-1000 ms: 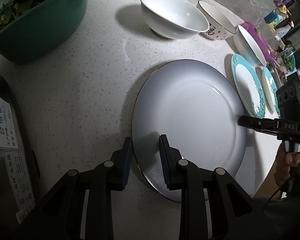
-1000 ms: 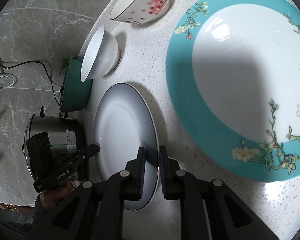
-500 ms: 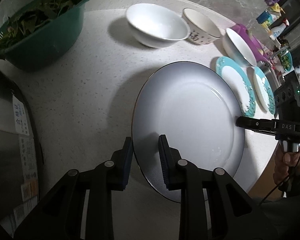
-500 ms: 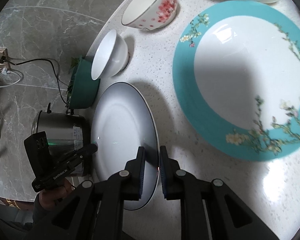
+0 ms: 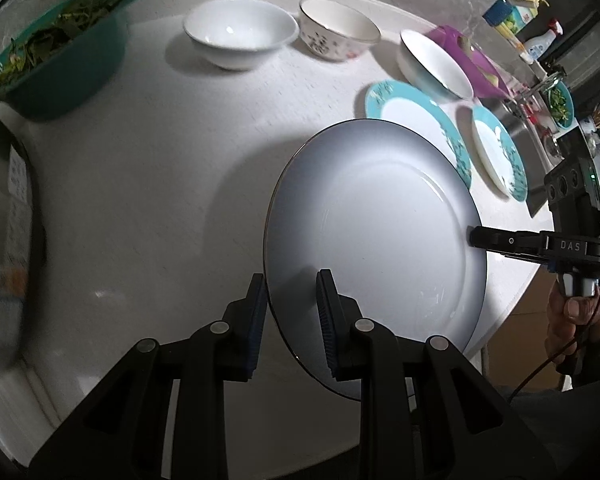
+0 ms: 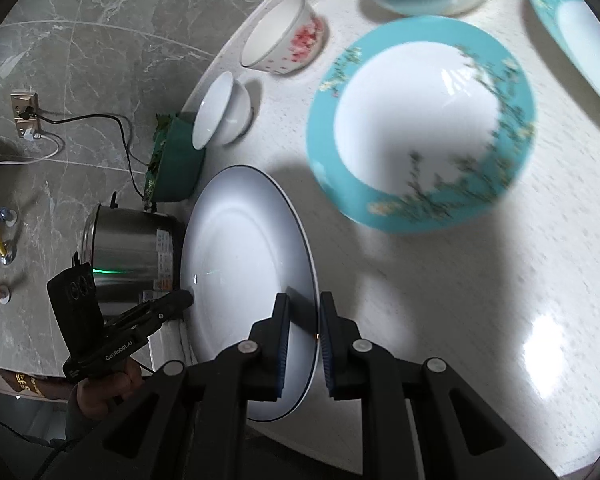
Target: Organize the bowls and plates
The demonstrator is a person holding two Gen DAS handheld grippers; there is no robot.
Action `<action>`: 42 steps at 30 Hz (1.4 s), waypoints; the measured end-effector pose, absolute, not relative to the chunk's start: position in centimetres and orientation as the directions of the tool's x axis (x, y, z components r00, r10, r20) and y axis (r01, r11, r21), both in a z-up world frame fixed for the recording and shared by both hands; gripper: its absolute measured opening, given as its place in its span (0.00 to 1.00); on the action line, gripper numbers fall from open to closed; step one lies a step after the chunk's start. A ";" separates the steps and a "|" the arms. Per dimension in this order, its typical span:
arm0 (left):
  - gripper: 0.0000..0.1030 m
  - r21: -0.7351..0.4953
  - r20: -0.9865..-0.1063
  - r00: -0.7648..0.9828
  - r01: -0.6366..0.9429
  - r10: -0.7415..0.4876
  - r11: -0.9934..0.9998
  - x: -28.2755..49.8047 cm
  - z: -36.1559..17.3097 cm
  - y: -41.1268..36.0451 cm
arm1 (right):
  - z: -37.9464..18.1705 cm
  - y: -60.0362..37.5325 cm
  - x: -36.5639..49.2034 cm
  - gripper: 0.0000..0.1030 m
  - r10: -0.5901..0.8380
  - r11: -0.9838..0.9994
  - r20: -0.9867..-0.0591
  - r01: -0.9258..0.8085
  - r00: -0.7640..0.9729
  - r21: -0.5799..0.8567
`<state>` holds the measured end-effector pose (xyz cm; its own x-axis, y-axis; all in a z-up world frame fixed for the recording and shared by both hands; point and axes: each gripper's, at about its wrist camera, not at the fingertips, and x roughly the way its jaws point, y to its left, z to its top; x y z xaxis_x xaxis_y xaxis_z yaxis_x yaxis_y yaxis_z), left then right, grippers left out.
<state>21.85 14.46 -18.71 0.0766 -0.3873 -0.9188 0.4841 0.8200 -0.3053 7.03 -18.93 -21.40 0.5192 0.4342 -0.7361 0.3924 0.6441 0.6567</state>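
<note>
The large white plate (image 5: pixel 374 240) with the thin dark rim is being held by both grippers at the same time, and it is hanging above the white speckled bench (image 5: pixel 160 184), casting a shadow on it. The left gripper (image 5: pixel 290 320) is grasping the plate at its near edge, with the rim between its jaws. The right gripper (image 6: pixel 302 334) is grasping the opposite edge in the same way, its jaws closed on the rim. In the left wrist view a hand (image 5: pixel 576 312) is gripping the handle of the right gripper.

Further along the bench, a big teal plate with flowers (image 6: pixel 420 124) is lying flat, partly hidden behind the white plate in the left wrist view. A second, smaller teal plate (image 5: pixel 498 152) is lying just beside it. Behind them three bowls are standing: a plain white bowl (image 5: pixel 240 32), a bowl with red flowers (image 6: pixel 286 34), and a shallow pale blue bowl (image 5: pixel 434 64). A green basin of leaves (image 5: pixel 56 56) is standing at the far left, near a steel pot (image 6: pixel 128 252).
</note>
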 end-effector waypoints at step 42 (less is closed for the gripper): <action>0.22 -0.310 -0.937 0.024 0.404 -0.349 0.861 11.1 -23.7 7.0 | -25.4 -26.1 -0.7 0.17 0.457 0.691 -0.778 0.379 0.432 0.616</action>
